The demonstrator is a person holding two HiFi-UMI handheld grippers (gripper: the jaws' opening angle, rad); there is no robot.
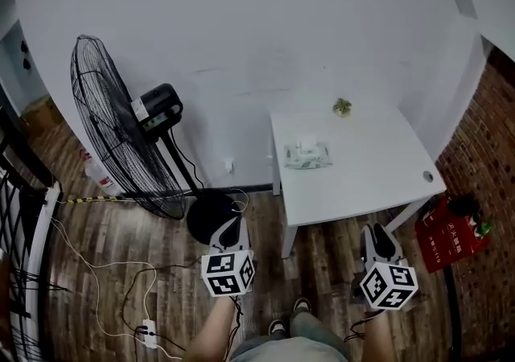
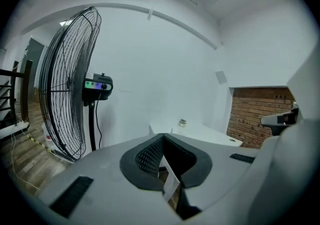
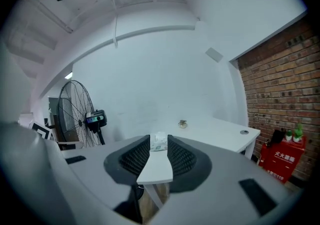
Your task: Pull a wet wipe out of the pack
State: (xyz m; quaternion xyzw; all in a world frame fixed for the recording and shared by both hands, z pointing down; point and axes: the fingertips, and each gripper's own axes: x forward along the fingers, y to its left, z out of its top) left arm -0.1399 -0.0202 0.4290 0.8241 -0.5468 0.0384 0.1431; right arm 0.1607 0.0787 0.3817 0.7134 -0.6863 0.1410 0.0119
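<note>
The wet wipe pack [image 1: 307,155] lies flat on the small white table [image 1: 370,183], towards its left side, with a white flap on top. Both grippers hang low over the wooden floor in front of the table, well short of the pack. My left gripper [image 1: 232,228] is off the table's front left corner, its jaw tips meeting with nothing between them [image 2: 162,136]. My right gripper [image 1: 373,233] is by the front right leg. Its jaws stand a little apart [image 3: 159,138], and the pack [image 3: 159,144] shows far off through the gap.
A tall black pedestal fan [image 1: 113,131] stands left of the table, with cables and a power strip [image 1: 147,330] on the floor. A small dried plant piece [image 1: 342,107] sits at the table's back edge. A red box [image 1: 447,236] lies on the floor at right, by the brick wall.
</note>
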